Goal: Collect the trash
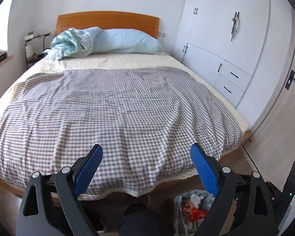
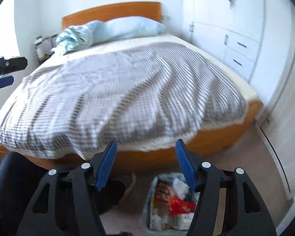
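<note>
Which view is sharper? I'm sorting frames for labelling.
Left wrist view: sharp, the checked blanket crisp, fisheye bending the wardrobe. Right wrist view: motion-blurred, blanket checks smeared into streaks, trash bag soft.

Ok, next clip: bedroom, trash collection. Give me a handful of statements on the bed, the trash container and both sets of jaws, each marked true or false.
1. The left gripper has open jaws with nothing between them. True.
2. The right gripper is clamped on a red wrapper. False: its jaws stand apart and empty; the red wrapper lies in the trash container.
3. The trash container sits on the floor near the foot of the bed. True.
4. The checked blanket covers the pillow. False: the blue pillow lies bare at the headboard, beyond the blanket's edge.
5. The wardrobe drawers hang open. False: they look closed.
</note>
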A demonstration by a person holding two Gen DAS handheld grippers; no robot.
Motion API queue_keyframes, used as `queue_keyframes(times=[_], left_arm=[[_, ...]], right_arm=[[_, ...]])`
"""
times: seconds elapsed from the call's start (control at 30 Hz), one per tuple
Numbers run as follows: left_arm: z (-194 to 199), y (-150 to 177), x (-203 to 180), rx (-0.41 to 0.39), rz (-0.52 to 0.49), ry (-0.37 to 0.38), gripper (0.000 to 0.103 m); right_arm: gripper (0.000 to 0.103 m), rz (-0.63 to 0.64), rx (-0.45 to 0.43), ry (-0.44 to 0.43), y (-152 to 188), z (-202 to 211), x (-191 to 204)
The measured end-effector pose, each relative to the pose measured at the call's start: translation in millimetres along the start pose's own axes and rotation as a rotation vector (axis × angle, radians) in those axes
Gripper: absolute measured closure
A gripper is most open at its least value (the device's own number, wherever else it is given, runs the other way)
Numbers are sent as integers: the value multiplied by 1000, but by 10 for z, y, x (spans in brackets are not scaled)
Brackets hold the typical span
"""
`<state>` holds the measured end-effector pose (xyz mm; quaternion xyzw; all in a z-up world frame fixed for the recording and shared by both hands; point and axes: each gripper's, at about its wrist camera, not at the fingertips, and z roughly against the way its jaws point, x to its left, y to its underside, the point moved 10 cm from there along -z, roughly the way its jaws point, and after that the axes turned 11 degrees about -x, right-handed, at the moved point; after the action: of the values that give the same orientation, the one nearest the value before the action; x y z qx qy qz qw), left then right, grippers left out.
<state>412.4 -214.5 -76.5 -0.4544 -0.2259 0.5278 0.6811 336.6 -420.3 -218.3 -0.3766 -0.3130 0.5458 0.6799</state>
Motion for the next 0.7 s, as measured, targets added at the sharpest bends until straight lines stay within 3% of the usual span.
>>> queue_keyframes(times=[0.23, 0.37, 0.53, 0.7], left_arm=[[736, -440, 1061, -131, -12, -164, 11], [1177, -635, 1486, -197, -3, -207, 9], [1767, -780, 1768, -281, -13, -249, 8], [2260, -706, 1811, -348, -15, -272, 8]], right_arm=[[39, 97, -111, -116, -617, 64, 1061], [36, 133, -174, -176, -878, 248, 1587], [34, 185, -274, -234, -1126, 672, 2124], [27, 191, -379, -263, -1305, 1139, 2295]])
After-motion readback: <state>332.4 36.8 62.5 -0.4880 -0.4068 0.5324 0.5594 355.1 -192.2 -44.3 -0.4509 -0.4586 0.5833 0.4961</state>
